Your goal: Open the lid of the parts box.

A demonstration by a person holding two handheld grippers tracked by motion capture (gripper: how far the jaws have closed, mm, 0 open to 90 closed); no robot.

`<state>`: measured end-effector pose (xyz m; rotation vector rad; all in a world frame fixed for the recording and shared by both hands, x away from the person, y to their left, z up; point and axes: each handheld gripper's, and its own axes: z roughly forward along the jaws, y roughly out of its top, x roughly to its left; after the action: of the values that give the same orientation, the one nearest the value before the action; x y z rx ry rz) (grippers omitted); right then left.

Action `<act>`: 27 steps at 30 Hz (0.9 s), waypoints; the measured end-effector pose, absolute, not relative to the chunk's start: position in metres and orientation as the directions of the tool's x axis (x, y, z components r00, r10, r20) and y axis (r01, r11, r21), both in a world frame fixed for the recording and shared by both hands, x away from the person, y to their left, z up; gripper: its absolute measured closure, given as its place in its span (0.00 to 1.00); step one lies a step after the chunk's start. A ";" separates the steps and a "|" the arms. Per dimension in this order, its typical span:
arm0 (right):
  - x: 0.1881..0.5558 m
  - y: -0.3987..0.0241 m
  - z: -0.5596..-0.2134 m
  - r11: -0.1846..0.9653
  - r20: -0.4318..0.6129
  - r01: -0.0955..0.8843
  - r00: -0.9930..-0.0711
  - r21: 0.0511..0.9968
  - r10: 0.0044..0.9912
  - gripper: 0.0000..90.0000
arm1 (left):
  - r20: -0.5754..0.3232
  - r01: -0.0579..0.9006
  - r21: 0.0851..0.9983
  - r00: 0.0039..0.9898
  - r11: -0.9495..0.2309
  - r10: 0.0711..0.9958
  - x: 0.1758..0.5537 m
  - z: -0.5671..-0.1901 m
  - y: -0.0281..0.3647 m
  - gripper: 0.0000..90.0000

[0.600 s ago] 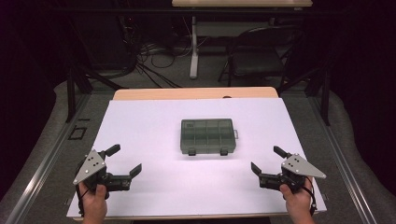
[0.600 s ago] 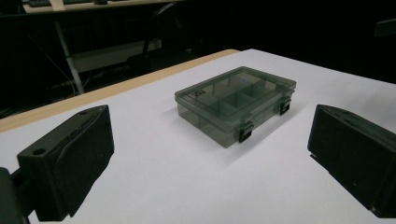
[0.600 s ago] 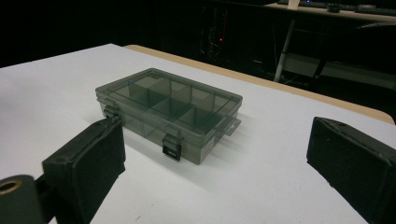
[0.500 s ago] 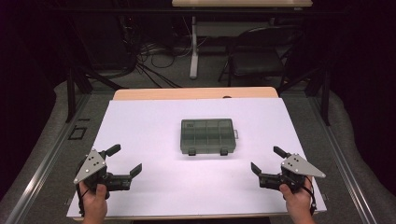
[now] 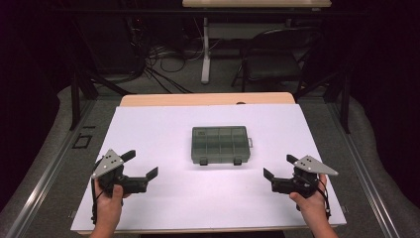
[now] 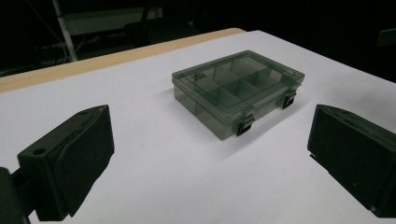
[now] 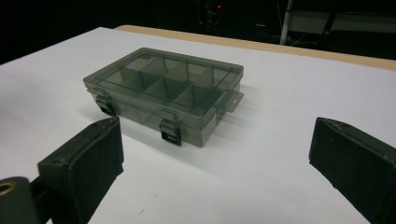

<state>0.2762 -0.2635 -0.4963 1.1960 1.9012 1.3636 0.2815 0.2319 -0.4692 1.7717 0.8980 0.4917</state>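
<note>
A smoky translucent compartment box [image 5: 219,144] lies closed in the middle of the white table top [image 5: 163,124], two black latches on its near side. Its dividers show through the lid [image 6: 236,77] [image 7: 163,81]. My left gripper [image 5: 140,165] rests near the front left of the table, open, nothing between its jaws. At the front right my right gripper [image 5: 280,167] is also open and holds nothing. Both stand well apart from the box and point toward it.
The white sheet covers a wooden table whose far edge [image 5: 208,99] shows bare. Beyond it are a chair [image 5: 270,62], a table leg [image 5: 205,49] and loose cables [image 5: 158,69] on the floor. Metal rails [image 5: 54,163] run along both sides.
</note>
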 end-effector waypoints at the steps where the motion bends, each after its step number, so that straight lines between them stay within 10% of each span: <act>1: 0.276 -0.264 -0.496 0.109 0.086 0.361 -0.483 0.926 0.871 0.05 | -0.092 0.351 0.919 0.634 -0.179 0.768 0.284 -0.469 0.230 0.01; 27: 0.316 -0.218 -0.484 0.225 -0.020 0.323 -0.533 0.919 0.846 0.34 | -0.147 0.428 0.879 0.661 -0.209 0.735 0.346 -0.466 0.158 0.05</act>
<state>0.3158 -0.2182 -0.4845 1.0714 1.9733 1.2864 0.3463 0.1577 -0.4659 1.8437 0.9232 0.3716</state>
